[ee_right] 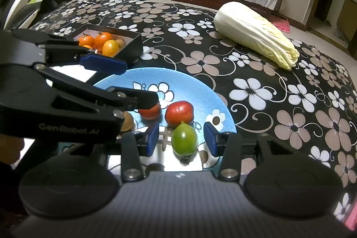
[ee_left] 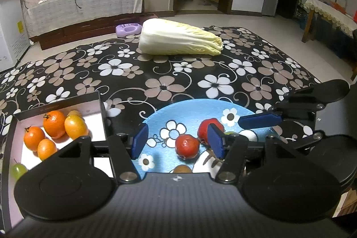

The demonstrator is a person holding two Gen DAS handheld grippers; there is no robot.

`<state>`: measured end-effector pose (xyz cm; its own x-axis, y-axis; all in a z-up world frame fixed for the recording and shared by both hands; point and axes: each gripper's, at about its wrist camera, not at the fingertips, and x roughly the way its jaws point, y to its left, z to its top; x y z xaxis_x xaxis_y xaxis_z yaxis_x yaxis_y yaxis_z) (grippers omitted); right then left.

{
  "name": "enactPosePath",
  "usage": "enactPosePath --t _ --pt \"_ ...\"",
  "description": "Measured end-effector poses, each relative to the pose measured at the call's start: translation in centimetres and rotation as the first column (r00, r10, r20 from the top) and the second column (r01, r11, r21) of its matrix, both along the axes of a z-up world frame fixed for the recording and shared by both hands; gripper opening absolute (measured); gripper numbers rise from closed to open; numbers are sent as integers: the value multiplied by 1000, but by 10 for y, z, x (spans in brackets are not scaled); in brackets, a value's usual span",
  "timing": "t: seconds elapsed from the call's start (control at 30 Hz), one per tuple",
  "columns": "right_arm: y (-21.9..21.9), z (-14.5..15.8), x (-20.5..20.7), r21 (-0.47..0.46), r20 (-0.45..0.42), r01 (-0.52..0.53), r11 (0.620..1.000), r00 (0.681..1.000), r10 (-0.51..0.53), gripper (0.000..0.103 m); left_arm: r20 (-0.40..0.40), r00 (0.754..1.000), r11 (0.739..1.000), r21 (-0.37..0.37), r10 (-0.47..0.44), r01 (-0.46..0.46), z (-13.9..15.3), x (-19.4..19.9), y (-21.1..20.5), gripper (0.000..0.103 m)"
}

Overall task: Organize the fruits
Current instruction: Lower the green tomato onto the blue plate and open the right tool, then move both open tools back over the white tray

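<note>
A blue flowered plate (ee_left: 196,108) (ee_right: 196,86) lies on the flowered table cover. My left gripper (ee_left: 177,142) stands open over it, and a red fruit (ee_left: 187,146) sits between its blue pads without touching either. A second red fruit (ee_left: 210,127) is partly hidden behind the right pad. My right gripper (ee_right: 181,139) is open around a green fruit (ee_right: 184,139), with a gap on both sides. In the right wrist view the left gripper (ee_right: 140,83) reaches in from the left, covering part of one red fruit (ee_right: 150,112); the other red fruit (ee_right: 179,113) shows fully.
A black box (ee_left: 55,102) (ee_right: 131,46) left of the plate holds several orange fruits (ee_left: 54,124) and a green grape (ee_left: 19,171). A small brown fruit (ee_left: 181,168) (ee_right: 127,121) rests at the plate's near edge. A napa cabbage (ee_left: 178,37) (ee_right: 256,32) lies farther back.
</note>
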<state>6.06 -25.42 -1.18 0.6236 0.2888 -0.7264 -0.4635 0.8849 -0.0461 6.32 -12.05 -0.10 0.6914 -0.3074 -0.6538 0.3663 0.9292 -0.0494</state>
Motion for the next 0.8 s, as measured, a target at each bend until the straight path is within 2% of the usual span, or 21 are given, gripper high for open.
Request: enactPosePath --t 0.23,0.8 --pt "4 8 -2 22 41 3 1000 999 -4 48 22 999 999 -13 33 -32 8 -3 12 75" --pt "45 15 0 29 97 -53 998 994 50 48 56 990 991 -31 131 -129 24 -9 66 77"
